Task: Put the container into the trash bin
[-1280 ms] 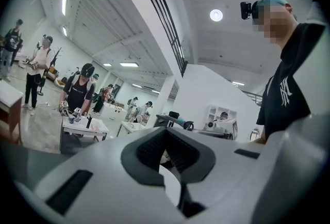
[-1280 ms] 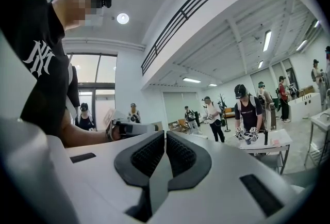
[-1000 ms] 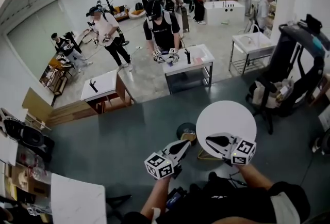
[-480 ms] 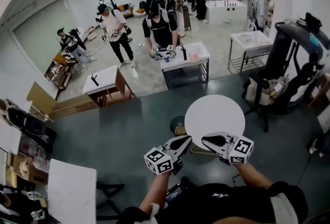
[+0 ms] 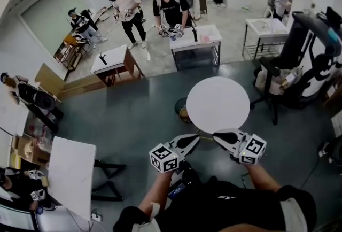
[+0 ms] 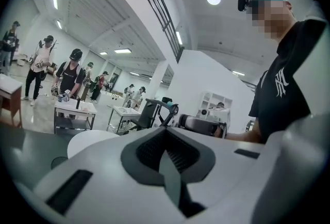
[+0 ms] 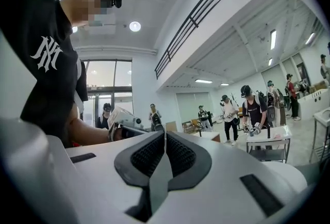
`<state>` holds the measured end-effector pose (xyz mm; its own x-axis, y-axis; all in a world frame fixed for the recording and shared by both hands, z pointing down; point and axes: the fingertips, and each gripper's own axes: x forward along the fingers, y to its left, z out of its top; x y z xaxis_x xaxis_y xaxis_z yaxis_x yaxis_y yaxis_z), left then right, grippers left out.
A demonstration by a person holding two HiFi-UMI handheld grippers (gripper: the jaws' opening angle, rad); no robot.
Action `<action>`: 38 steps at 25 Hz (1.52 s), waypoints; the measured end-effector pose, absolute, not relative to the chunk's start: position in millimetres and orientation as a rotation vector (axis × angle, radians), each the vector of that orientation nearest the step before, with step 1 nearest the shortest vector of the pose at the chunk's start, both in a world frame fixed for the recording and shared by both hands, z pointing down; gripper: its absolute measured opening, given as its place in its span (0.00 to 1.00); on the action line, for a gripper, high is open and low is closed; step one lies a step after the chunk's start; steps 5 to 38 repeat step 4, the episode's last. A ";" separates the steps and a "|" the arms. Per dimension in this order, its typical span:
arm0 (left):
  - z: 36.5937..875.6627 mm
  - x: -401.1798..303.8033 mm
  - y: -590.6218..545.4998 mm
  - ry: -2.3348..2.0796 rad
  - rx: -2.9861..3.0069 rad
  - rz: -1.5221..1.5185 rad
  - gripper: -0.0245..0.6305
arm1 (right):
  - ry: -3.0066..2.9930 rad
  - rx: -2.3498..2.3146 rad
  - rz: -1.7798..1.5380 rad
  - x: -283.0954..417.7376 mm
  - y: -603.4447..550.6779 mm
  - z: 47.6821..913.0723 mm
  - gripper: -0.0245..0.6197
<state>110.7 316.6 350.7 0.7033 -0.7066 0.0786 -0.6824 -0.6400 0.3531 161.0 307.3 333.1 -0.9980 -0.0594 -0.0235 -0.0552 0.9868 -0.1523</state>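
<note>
As seen from the head, setting: grey floor of a large hall; wearer in a black shirt at the bottom edge, both forearms stretched forward.
left gripper: held level, nose towards the near edge of the table; jaws pressed together, nothing between them; left cube at its rear.
right gripper: held level, just beside the left gripper, the two noses near each other but apart; jaws together, nothing between the pads; right cube at its rear.
table: round, white top, on the floor just ahead of both grippers.
bin: dark, round, on the floor at the table's left edge, partly hidden by the top; mouth upward.
container: cannot be told for certain; a tan thing shows in the bin's mouth, too small to name.
chair: black, on the floor to the right of the table, apart from it.
bench: white, beyond the table, well apart; a person in black stands at its far edge with a gripper in each hand; a dark upright thing near its middle.
side table: white, rectangular, at the lower left, well apart from the round one.
people: several more, standing among white benches at the far end of the hall.
</note>
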 end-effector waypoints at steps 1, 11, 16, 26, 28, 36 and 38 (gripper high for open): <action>348.0 117.0 317.5 -1.086 2.561 -0.097 0.04 | 3.097 -0.073 -0.230 166.1 308.1 329.7 0.10; 339.5 138.0 320.8 -1.082 2.579 -0.102 0.04 | 3.088 -0.010 -0.230 179.7 316.3 323.2 0.10; 339.5 138.0 320.8 -1.082 2.579 -0.102 0.04 | 3.088 -0.010 -0.230 179.7 316.3 323.2 0.10; 339.5 138.0 320.8 -1.082 2.579 -0.102 0.04 | 3.088 -0.010 -0.230 179.7 316.3 323.2 0.10; 339.5 138.0 320.8 -1.082 2.579 -0.102 0.04 | 3.088 -0.010 -0.230 179.7 316.3 323.2 0.10; 339.5 138.0 320.8 -1.082 2.579 -0.102 0.04 | 3.088 -0.010 -0.230 179.7 316.3 323.2 0.10; 339.5 138.0 320.8 -1.082 2.579 -0.102 0.04 | 3.088 -0.010 -0.230 179.7 316.3 323.2 0.10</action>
